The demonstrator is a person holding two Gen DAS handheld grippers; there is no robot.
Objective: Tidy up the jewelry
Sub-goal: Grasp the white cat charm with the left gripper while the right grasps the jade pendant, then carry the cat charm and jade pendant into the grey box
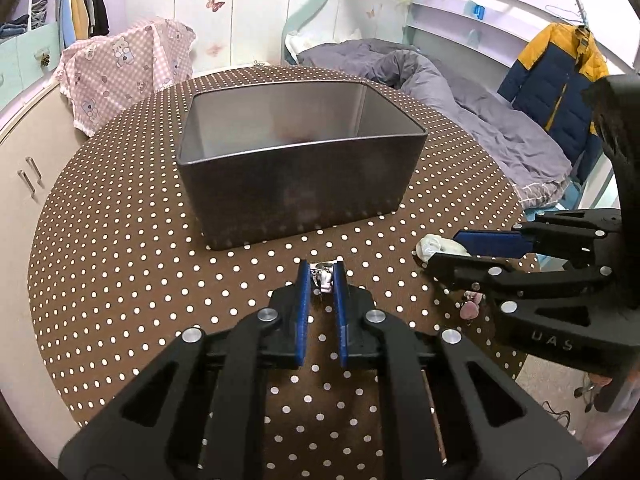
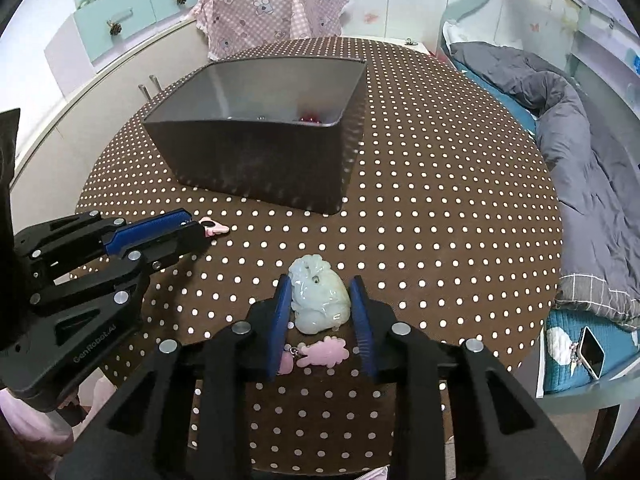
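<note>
Pale green jade pendant [image 2: 319, 300] flat on the dotted tabletop [image 2: 440, 220], straddled by the right gripper [image 2: 320, 304], long axis running roughly along the jaws toward the grey bin [image 2: 256, 152] beyond. Left pad seemingly touching the stone, a sliver of gap at the right pad, so not yet a firm grip. Left gripper [image 1: 322, 280] nearly shut on a small silver trinket [image 1: 323, 276], with a pink charm [image 2: 214, 227] showing at its tip from the other view. Another pink charm [image 2: 324, 354] close below the jade. Bin contents mostly hidden: only a red speck visible.
</note>
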